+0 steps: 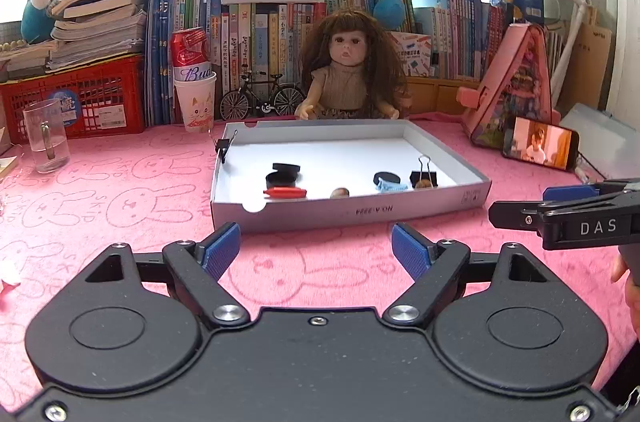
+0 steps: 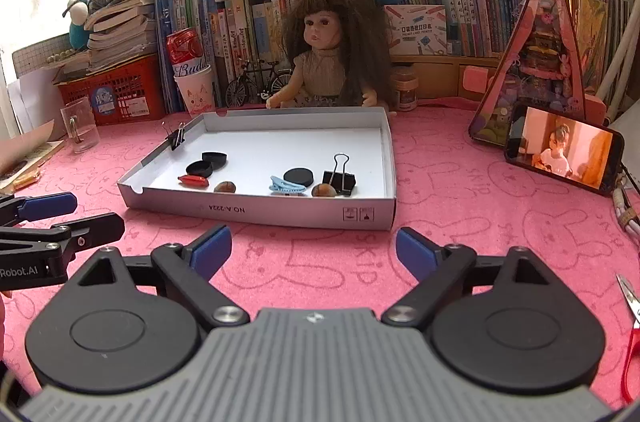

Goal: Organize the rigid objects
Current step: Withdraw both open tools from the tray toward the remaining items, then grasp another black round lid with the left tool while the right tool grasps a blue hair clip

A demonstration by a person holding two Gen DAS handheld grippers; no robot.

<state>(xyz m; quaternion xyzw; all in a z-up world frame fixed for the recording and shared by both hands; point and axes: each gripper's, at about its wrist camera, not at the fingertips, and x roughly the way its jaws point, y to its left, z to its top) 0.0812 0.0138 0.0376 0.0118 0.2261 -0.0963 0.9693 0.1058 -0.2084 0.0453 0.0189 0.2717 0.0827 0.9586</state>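
just ahead of both open, empty grippers: tray (image 2: 256, 210) with clips.

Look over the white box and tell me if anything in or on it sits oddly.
One thing stands out: a small black binder clip is clamped onto the left wall of the white box, handles up, while the larger binder clip and the other small items lie loose on its floor.

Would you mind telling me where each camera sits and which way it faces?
Left wrist: on the left gripper, facing the white tray and doll; the right gripper enters at its right edge, plus part of a hand.
Right wrist: on the right gripper, facing the same tray from further right; the left gripper shows at its left.
Shared: tray, doll, phone, pink cloth.
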